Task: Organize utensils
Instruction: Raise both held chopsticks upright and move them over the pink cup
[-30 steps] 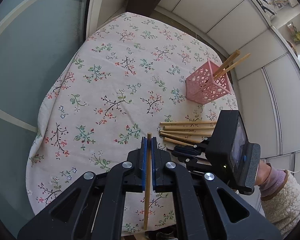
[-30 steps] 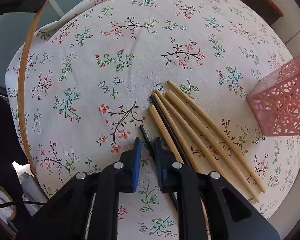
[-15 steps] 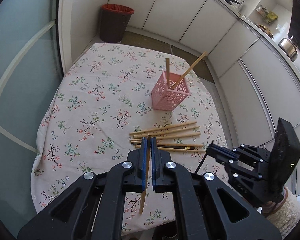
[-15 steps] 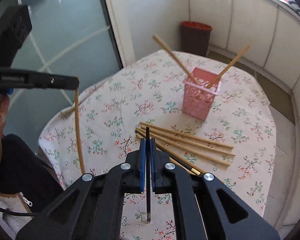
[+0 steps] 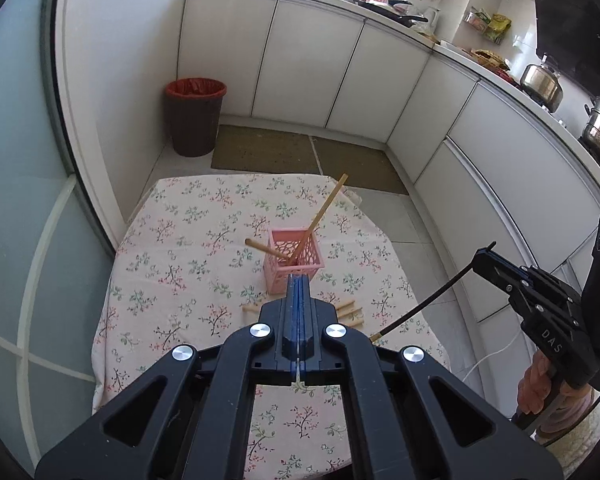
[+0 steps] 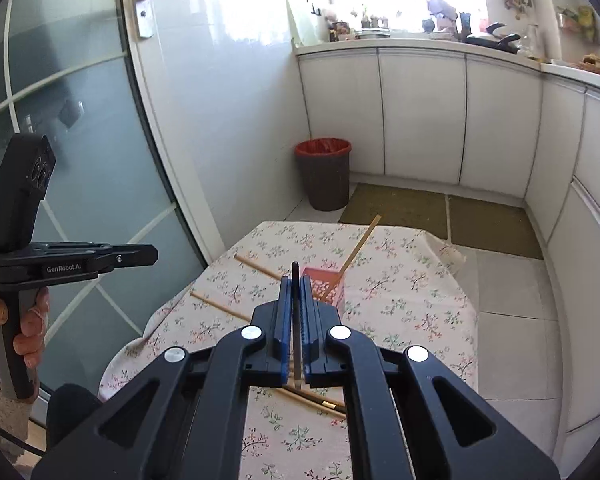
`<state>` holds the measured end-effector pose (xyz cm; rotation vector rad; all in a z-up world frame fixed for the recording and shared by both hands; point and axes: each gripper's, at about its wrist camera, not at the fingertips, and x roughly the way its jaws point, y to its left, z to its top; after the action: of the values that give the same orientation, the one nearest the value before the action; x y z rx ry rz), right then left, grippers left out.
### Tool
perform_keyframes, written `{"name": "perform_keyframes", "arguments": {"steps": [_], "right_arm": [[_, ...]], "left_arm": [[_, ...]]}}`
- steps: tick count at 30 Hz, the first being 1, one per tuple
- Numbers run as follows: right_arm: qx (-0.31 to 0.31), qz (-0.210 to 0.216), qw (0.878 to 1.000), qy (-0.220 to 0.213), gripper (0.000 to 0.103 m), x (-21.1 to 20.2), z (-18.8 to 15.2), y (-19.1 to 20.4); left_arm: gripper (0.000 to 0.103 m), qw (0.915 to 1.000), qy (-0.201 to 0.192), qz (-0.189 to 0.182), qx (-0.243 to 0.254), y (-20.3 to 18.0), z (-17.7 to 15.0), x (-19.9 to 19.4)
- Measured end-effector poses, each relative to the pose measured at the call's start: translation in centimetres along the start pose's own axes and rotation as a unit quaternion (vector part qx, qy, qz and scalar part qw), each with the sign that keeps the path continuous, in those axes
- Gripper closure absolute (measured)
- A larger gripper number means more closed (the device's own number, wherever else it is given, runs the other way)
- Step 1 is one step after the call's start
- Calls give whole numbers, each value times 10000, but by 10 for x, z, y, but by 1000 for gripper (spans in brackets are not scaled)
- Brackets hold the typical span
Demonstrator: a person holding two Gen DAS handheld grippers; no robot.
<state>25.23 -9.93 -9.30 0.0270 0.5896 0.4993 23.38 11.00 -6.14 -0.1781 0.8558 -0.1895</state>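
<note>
A pink lattice basket (image 5: 275, 270) stands on the floral tablecloth (image 5: 180, 264) with two wooden chopsticks (image 5: 324, 208) leaning in it. My left gripper (image 5: 299, 278) hovers above and just short of the basket. It is shut on a wooden chopstick that shows only as a pale sliver (image 5: 299, 380) between the pads. My right gripper (image 6: 296, 280) is shut on a black chopstick (image 6: 295, 270), whose gold-tipped end (image 5: 376, 336) hangs down over the table's right side. Several loose chopsticks (image 5: 350, 312) lie on the cloth, mostly hidden behind the left gripper.
A dark bin with a red liner (image 5: 194, 120) stands on the floor beyond the table. White cabinets (image 5: 340, 80) line the back and right. A frosted glass door (image 6: 80, 140) is on the left. A person's hand (image 6: 28, 332) holds the left gripper (image 6: 154, 255).
Both grippers have risen well above the table and tipped up toward the room. The right gripper closed on the black chopstick from the pile and lifted it.
</note>
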Motion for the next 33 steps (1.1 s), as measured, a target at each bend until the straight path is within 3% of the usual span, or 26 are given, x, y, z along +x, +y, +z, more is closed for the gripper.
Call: {"name": "perform_keyframes", "arguments": {"steps": [6, 8, 9, 12, 14, 16, 21, 28, 31, 33], "right_arm": [[124, -23, 9997, -195, 99, -15, 11, -10], [178, 2, 9996, -199, 99, -17, 7, -12], [215, 25, 9996, -193, 99, -17, 5, -14], [327, 102, 9993, -163, 99, -16, -5, -17], [388, 139, 9991, -120, 99, -14, -12, -20], [437, 136, 9989, -62, 99, -10, -19, -21], [487, 135, 9987, -5, 99, -8, -26, -24], [594, 136, 9980, 180, 99, 10, -33, -38], [649, 151, 9975, 231, 99, 17, -36, -42], [654, 163, 9974, 253, 99, 20, -37, -43]], "left_arm": [[103, 9996, -145, -9, 223, -11, 9, -10], [103, 9997, 58, -24, 238, -8, 5, -4], [103, 9991, 330, -39, 255, -5, 1, 7], [75, 9874, 1552, -88, 295, 5, -31, 60], [74, 9747, 2209, 254, 240, 14, -62, 108], [74, 9672, 2485, 519, 59, 27, -82, 147], [74, 9598, 2505, 868, -921, 74, -87, 225], [75, 9617, 2289, 1163, -960, 77, -82, 279], [96, 9615, 2269, 1246, -923, 81, -85, 290], [97, 9637, 2247, 1058, -979, 82, -84, 288]]}}
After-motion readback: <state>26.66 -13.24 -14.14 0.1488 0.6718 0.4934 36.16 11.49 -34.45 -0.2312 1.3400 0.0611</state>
